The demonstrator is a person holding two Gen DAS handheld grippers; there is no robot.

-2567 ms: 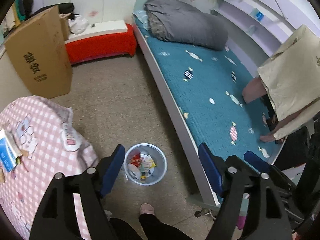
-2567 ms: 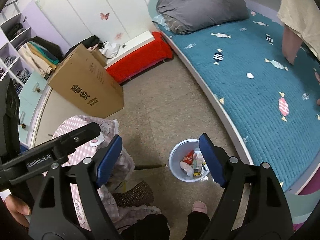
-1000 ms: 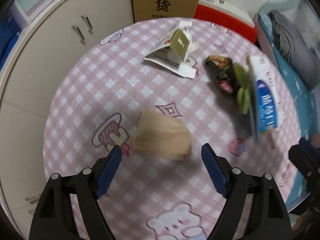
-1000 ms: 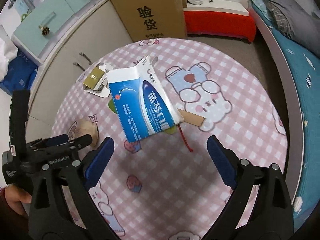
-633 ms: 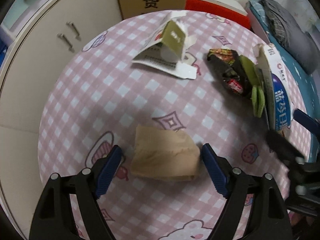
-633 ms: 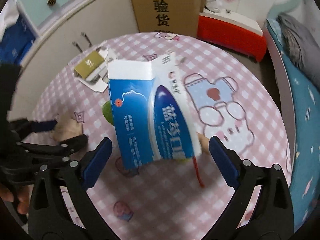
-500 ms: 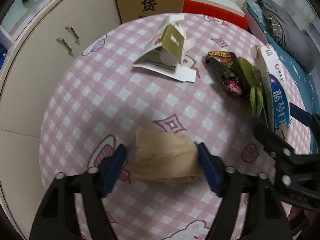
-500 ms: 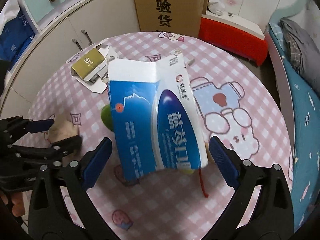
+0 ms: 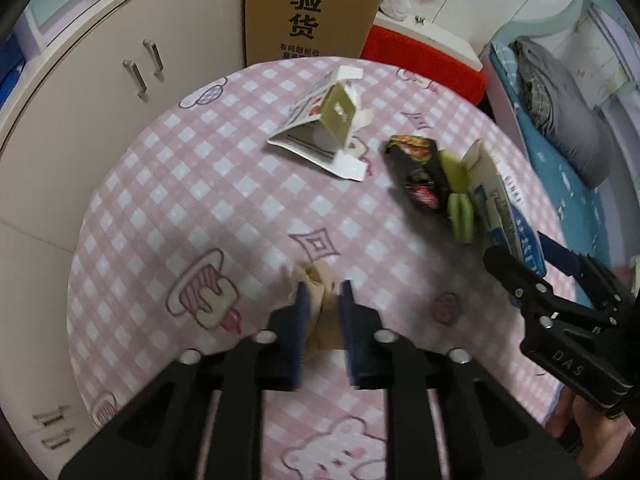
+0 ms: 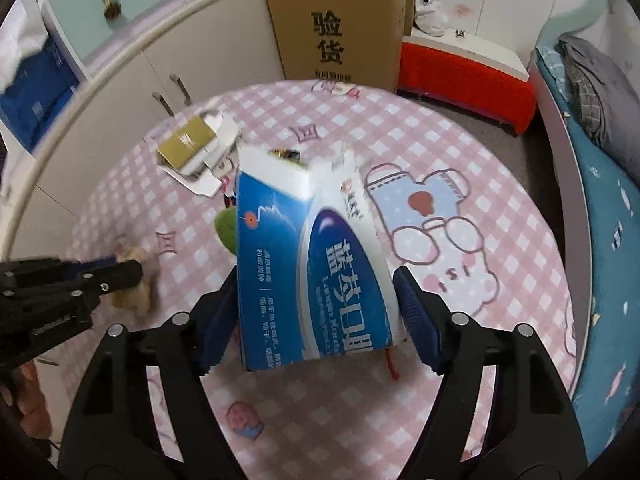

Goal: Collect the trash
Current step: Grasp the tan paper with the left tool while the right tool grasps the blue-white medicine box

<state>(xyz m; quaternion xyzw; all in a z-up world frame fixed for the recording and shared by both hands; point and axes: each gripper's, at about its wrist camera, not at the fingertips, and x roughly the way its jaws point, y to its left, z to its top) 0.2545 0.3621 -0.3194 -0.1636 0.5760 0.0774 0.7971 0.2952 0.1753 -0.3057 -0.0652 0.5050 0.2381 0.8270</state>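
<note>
Lying crumpled between the blue pads of the left gripper, a tan paper wad is bunched into a ridge on the pink checked tablecloth; the jaws are closing on it and the pads already press its sides. Ahead of the right gripper and between its pads stands a blue-and-white carton, flattened, printed with white characters, its top flap open; those jaws are also closing, the left pad at the carton's edge, the right pad just beside it with a narrow gap visible. Only the left wrist view shows what sits behind the carton: a black snack wrapper and green pieces, both ahead and to the right of the left gripper, and it shows the right gripper from the side at the carton's lower end. Only the right wrist view shows the carton's printed face and a red string beneath it, with the left gripper entering from the left. Counted: two grippers, one tan wad, one blue carton, one black wrapper, and one torn olive-and-white box far ahead of the left gripper. A brown cardboard box stands beyond the table.
</note>
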